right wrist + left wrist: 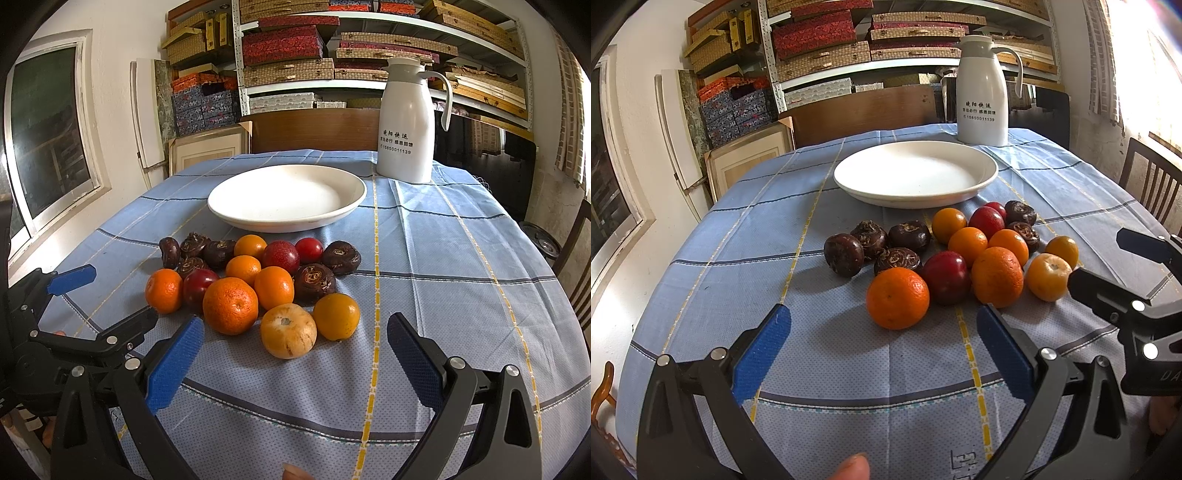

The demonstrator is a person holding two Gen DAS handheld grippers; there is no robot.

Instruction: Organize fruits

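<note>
Fruit pile [255, 288] below white plate [221, 199]; left tool [882, 321], right tool [295, 328] both spread wide, holding nothing.

Lying over the table, a woven blue checked tablecloth [443, 251], matt and finely dotted. Sitting glossy and smooth, a white glazed plate [982, 162]. Shining with pebbled rind, the oranges [897, 297]; gleaming smooth, the red plums [946, 277]; looking rough and dull, the dark water chestnuts [844, 254]. Standing smooth and satiny, a white plastic-looking jug [406, 122]. Showing textured blue pads [761, 354] on matt black plastic arms with bright metal screws.
</note>
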